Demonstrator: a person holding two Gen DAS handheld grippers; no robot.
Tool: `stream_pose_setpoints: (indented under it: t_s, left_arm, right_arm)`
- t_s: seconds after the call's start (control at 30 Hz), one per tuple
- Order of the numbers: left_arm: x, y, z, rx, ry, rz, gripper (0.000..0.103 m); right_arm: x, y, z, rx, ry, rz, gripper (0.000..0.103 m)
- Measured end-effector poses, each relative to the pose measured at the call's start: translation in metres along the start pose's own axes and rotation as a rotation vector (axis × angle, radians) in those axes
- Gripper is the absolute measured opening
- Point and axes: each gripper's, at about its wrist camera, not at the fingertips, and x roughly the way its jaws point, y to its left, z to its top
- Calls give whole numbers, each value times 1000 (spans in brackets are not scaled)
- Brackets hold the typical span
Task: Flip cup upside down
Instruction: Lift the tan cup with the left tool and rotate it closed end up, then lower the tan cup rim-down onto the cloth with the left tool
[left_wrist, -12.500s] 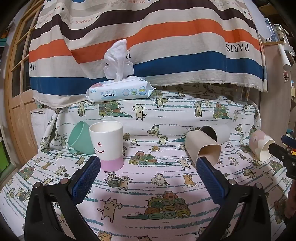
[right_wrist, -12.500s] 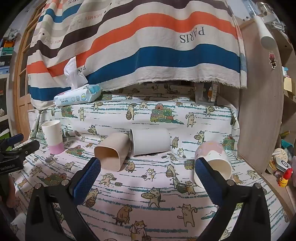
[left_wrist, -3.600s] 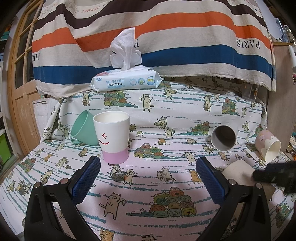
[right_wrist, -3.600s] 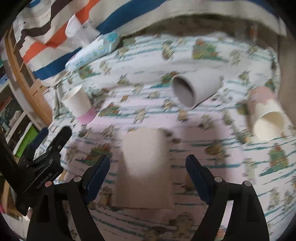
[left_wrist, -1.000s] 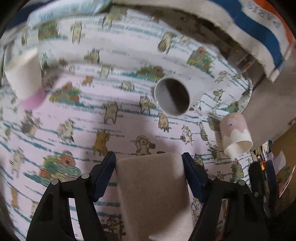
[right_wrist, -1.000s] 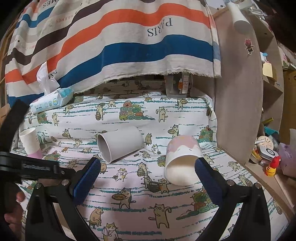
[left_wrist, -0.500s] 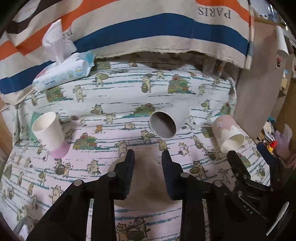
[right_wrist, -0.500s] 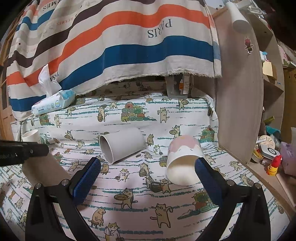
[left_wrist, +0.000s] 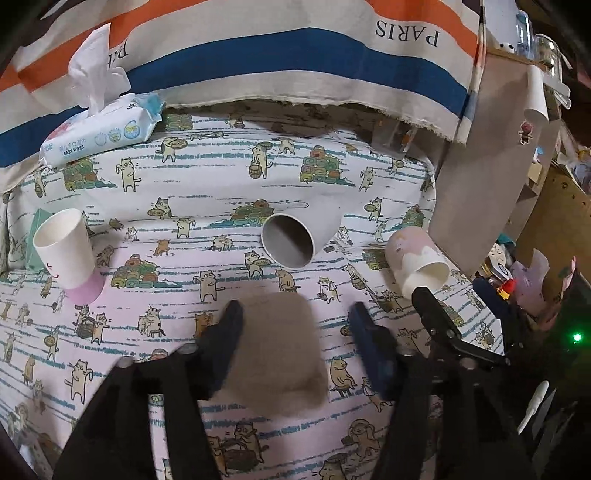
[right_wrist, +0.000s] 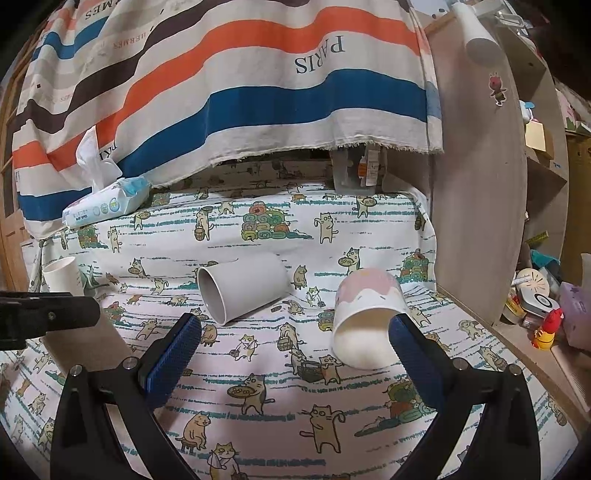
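A beige cup (left_wrist: 277, 350) stands upside down on the cat-print cloth, between the fingers of my left gripper (left_wrist: 295, 332), whose jaws are spread wider than the cup; the right finger stands clear of it. The cup also shows at the left edge of the right wrist view (right_wrist: 81, 347), behind the left gripper's arm. My right gripper (right_wrist: 295, 339) is open and empty above the cloth, with a pink-and-white cup (right_wrist: 365, 317) lying on its side just beyond its right finger.
A grey cup (left_wrist: 295, 236) lies on its side mid-table. A white cup with a pink base (left_wrist: 66, 258) stands upright at the left, a green cup (left_wrist: 33, 229) behind it. A wipes pack (left_wrist: 107, 129) sits at the back. A wooden shelf panel (right_wrist: 476, 184) borders the right.
My left gripper's jaws have spread apart from the beige cup, which now stands upside down on the cloth. The right gripper has barely moved.
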Motion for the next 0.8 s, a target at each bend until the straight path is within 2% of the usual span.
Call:
stream_pose_setpoints:
  t_s: [0.07,0.17,0.33,0.47,0.6,0.67,0.73,0.77,0.8]
  left_arm:
    - [0,-4,-1,29,-20,57,75]
    - [5,-7,-3,67,-20,119,76]
    - [8,-2,-8,72,-12,91,77]
    - [9,-3,-10,60,3,38,82]
    - [19,-11,-12,72,58,-38,89]
    - [26,-12,-15,69,76,-38,89]
    - [32,-8,-17,42,81,-27,89]
    - [35,-3,-18,17,86,-18,83]
    - [36,1,-18,-2,85,-24,70]
  right_arm:
    - [0,0,0,0,0,0,102]
    - [0,0,0,-2,0,0,102]
    - [0,1,-1,-1,0,1,102]
    - [0,1,-1,-1,0,1,102]
    - [0,1,-1,0,0,2,102]
    - [1,0,0,4,1,-8,102]
    - [1,-3,-1,22,1,-7,102]
    - [0,-4,-1,28,-1,-5,102]
    - [0,-5,-1,31,-1,-5,102]
